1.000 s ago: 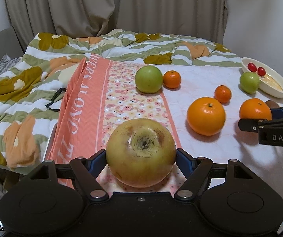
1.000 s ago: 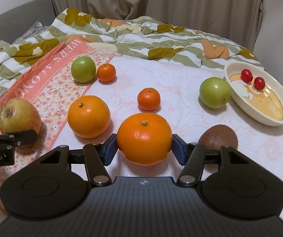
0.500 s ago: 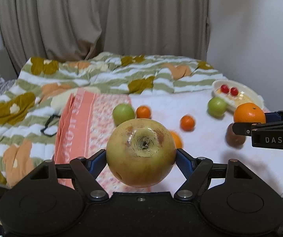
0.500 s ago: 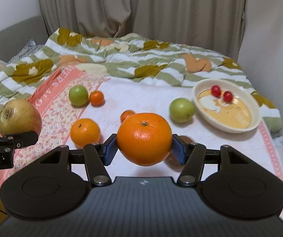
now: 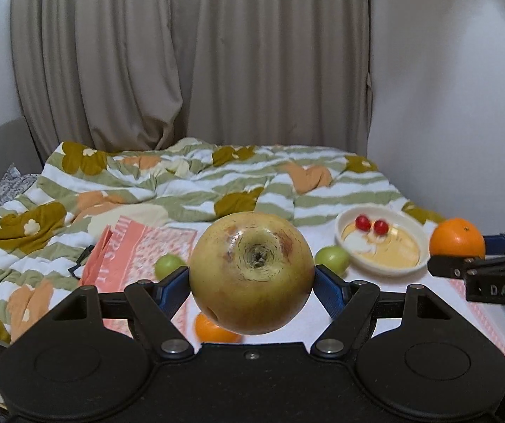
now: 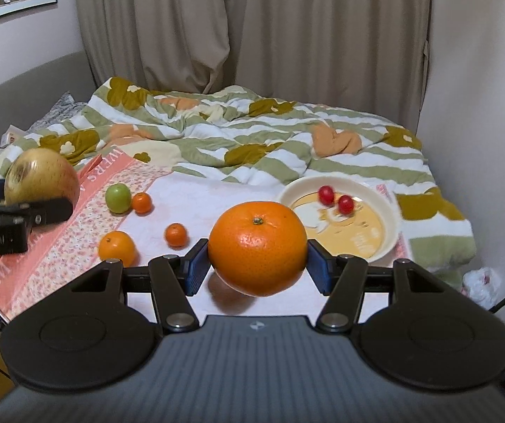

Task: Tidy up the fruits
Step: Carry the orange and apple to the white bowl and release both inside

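Fruits, two of them, are up in the air in my grip: my left gripper (image 5: 251, 283) has its blue pads pressed on both sides of a big yellowish pear (image 5: 251, 273), and my right gripper (image 6: 256, 265) is clamped around a large orange (image 6: 256, 247), both roughly half open. Below on the white cloth (image 6: 217, 208) sit a green apple (image 6: 118, 198), three smaller oranges, and on the far right a bowl (image 6: 391, 225) with two red cherry tomatoes (image 6: 336, 198).

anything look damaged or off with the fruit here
The yellow-green apple clamped in the left gripper has brown bruised patches around its stem pit. The orange in the right gripper looks sound.
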`<state>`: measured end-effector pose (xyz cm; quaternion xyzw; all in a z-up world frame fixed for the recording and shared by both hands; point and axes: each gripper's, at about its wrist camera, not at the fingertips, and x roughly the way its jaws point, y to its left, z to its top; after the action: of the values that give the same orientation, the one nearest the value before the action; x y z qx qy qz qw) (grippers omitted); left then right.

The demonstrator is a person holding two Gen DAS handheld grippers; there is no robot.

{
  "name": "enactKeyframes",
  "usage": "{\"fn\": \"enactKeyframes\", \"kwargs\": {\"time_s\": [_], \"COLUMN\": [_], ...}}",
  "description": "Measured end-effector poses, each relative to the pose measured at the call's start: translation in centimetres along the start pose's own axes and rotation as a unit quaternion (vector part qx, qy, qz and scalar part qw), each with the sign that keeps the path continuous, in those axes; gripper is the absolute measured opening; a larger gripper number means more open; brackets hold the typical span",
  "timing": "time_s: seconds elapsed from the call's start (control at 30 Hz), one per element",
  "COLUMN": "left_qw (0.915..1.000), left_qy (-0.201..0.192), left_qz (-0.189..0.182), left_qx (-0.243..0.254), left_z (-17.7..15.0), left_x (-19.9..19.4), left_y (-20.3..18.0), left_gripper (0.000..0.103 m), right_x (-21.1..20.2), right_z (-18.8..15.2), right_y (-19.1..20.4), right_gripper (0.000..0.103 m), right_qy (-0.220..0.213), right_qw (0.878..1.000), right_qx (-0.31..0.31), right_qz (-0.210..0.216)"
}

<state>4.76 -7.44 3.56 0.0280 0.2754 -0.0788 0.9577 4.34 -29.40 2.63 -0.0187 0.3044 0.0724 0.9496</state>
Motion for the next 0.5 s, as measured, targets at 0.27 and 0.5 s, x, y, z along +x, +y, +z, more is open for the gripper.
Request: {"fn": "enactKeyframes", "kwargs": {"time_s": [0.27,0.5], "left_qw": [0.9994,0.9995], "left_qy": [-0.010,0.005], "left_qz": [0.015,-0.002], "left_qx": [-0.028,-0.030], "left_z": [1.8,3.4], "left_x": [1.5,5.0], "left_y": [-5.7,-9.9], "left_gripper": [0.079,0.079], "right_x": [-0.2,2.2], "right_z": [1.2,2.1], "right_y": [-7.8,-13.1], "right_gripper": [0.074,0.074], "right_qy": [-0.009,-0.002], "right_qw": [1.000,1.000], "right_qx": [-0.018,-0.023], "right_qz": [0.012,0.005]}}
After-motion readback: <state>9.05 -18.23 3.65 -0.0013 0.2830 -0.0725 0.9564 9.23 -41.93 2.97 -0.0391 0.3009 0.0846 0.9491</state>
